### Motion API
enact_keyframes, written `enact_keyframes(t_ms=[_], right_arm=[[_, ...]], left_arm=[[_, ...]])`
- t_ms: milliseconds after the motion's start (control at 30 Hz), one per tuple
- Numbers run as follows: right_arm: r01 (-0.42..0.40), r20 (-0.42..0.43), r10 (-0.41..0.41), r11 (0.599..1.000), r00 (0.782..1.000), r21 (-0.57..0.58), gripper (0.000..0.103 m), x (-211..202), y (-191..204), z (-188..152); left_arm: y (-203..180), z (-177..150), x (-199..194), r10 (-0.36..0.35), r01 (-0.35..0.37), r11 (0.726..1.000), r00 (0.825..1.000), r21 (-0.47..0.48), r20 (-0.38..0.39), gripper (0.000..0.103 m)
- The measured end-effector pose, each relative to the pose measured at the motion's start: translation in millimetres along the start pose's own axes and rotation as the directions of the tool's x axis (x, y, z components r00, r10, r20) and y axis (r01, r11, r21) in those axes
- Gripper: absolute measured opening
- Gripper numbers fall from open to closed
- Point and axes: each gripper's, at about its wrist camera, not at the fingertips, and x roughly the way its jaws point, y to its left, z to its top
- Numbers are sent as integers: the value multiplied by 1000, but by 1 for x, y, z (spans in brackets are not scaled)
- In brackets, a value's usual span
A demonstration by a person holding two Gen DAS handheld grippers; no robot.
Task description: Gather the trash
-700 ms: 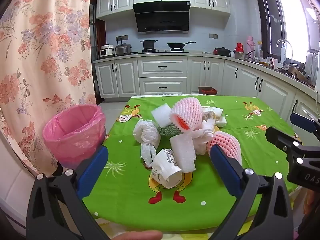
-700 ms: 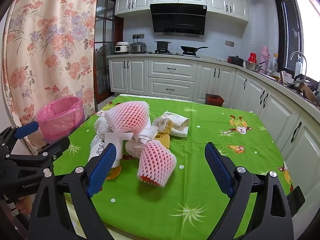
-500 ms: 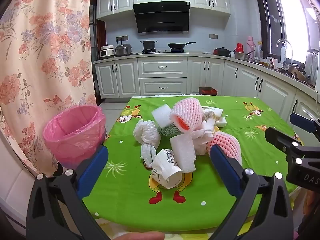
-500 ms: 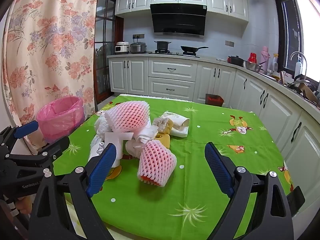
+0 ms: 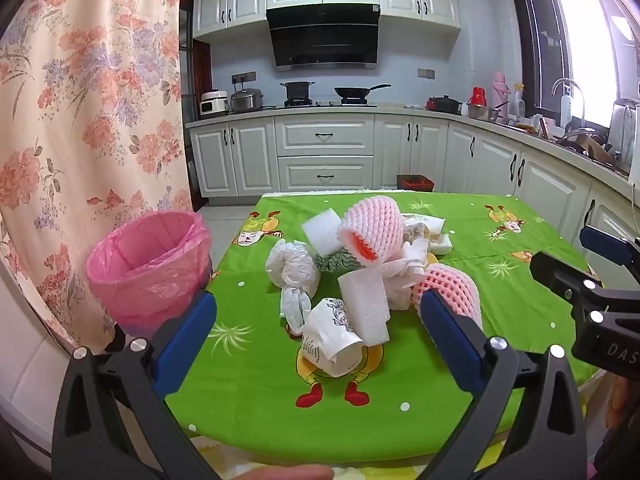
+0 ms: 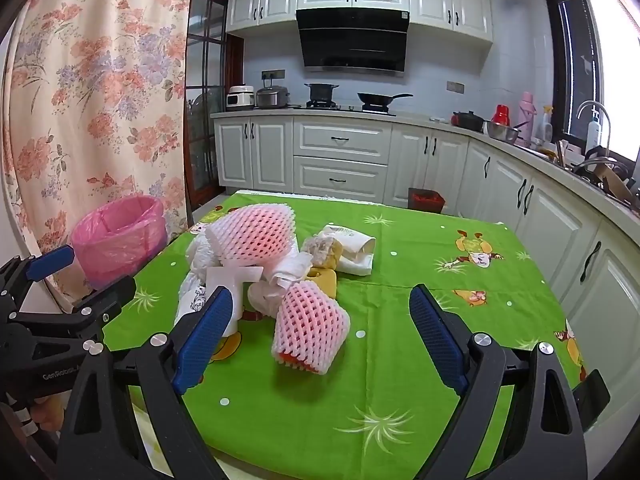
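A pile of trash lies mid-table on the green cloth: a paper cup on its side, a white foam block, a crumpled white bag, and two pink foam fruit nets. A bin with a pink liner stands left of the table; it also shows in the right wrist view. My left gripper is open and empty, near the front edge before the cup. My right gripper is open and empty, before the nearer pink net.
The table has a green cartoon cloth. A floral curtain hangs at the left behind the bin. White kitchen cabinets and a counter with pots line the back and right. A small red bin stands on the floor beyond the table.
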Motion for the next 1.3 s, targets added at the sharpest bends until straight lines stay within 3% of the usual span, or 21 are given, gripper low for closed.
enact_keyframes(t_ms=[1300], right_arm=[[0, 4, 0, 1000, 1000, 4, 84, -1, -2, 0]], left_arm=[[2, 2, -5, 2, -2, 1000, 1000, -2, 12, 99]])
